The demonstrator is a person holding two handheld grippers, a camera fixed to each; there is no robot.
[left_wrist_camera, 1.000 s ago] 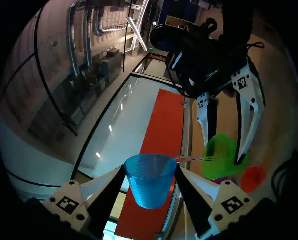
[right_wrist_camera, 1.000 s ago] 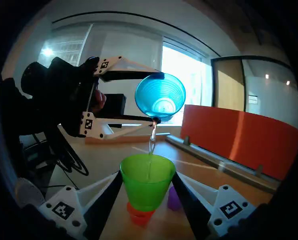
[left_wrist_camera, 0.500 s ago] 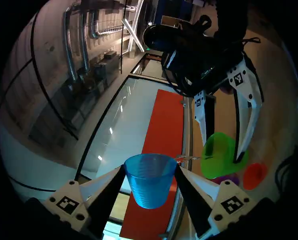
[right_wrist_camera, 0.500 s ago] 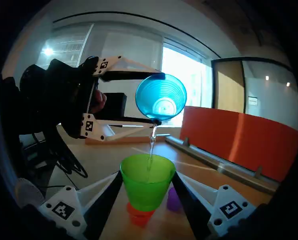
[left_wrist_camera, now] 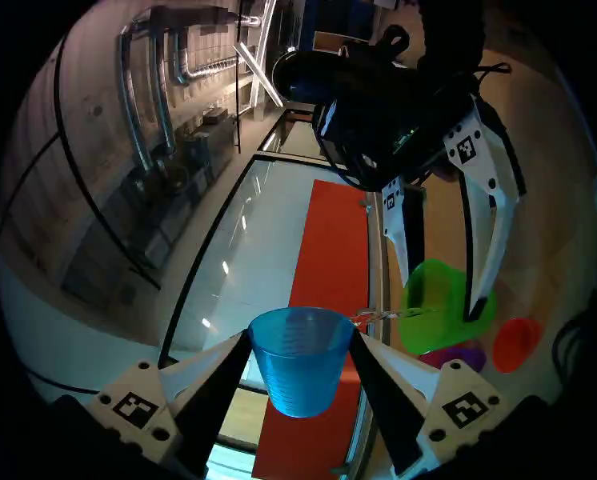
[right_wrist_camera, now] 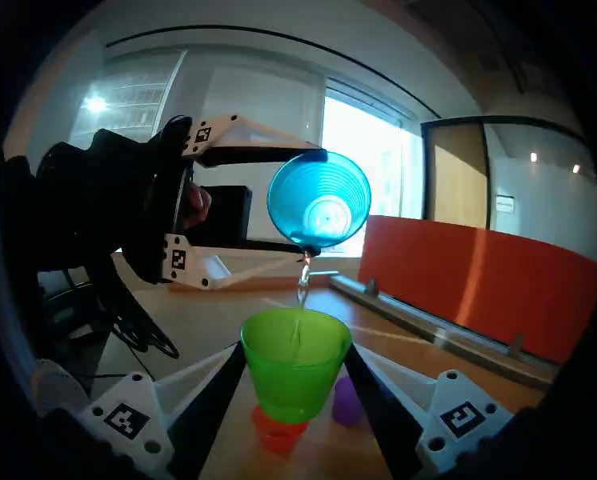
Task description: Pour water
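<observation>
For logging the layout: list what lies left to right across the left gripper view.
Grey metal pipes → translucent blue plastic cup → translucent green plastic cup → small orange plastic cup.

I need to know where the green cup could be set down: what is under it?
An orange cup and a purple object sit on the wooden table below the green cup. The green cup hides part of the orange cup.
</observation>
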